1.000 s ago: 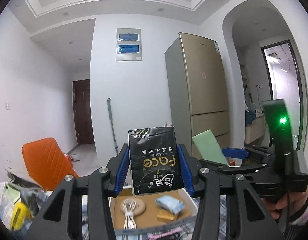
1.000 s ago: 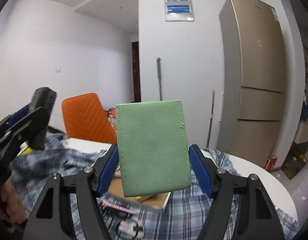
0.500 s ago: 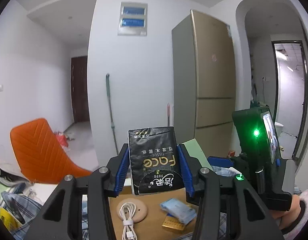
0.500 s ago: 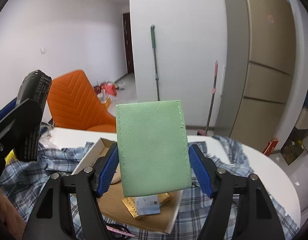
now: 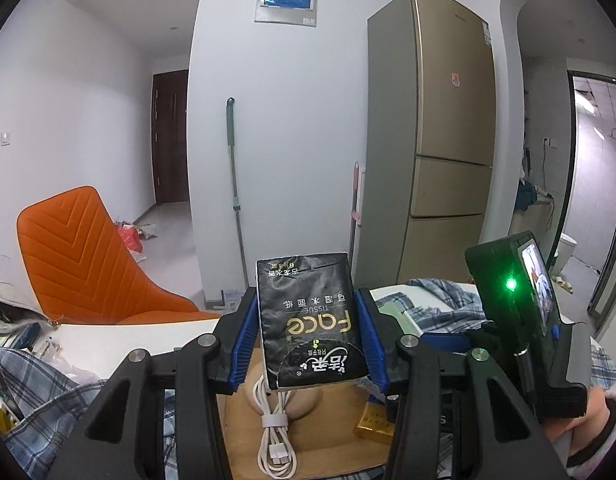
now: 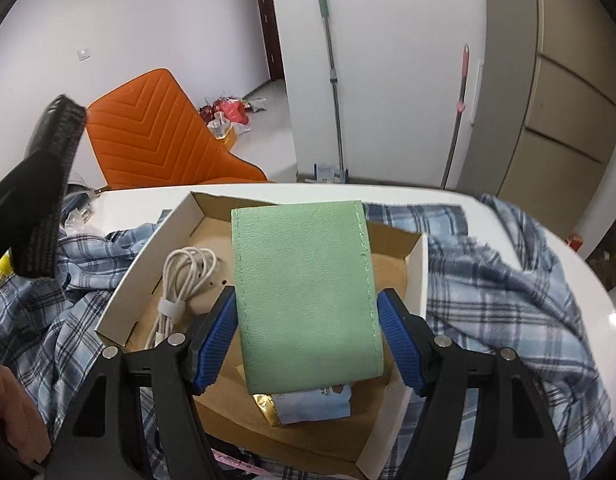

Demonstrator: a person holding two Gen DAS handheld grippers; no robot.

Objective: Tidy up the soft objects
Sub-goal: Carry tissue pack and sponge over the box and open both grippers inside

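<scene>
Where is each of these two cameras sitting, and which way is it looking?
Left wrist: on the left gripper, looking forward past its black tissue pack at a fridge; a hand shows.
Right wrist: on the right gripper, tilted down past its green pouch into the cardboard box.
Both show the white cable and orange chair.

In the right wrist view the green wallet (image 6: pixel 308 296) is covering the middle of the cardboard box (image 6: pixel 416 276), hiding most of a gold packet (image 6: pixel 266 408) and the top of a pale blue packet (image 6: pixel 316 402) beneath it. In the left wrist view the black tissue pack (image 5: pixel 310 320) is blocking the far end of the white cable (image 5: pixel 274 432) and the round beige thing under it, too covered to identify. The checked shirt (image 6: pixel 508 280) is running off the frame's lower edge, and the small screen on the other hand-held gripper's body (image 5: pixel 538 280) is showing a picture too tiny to read.
</scene>
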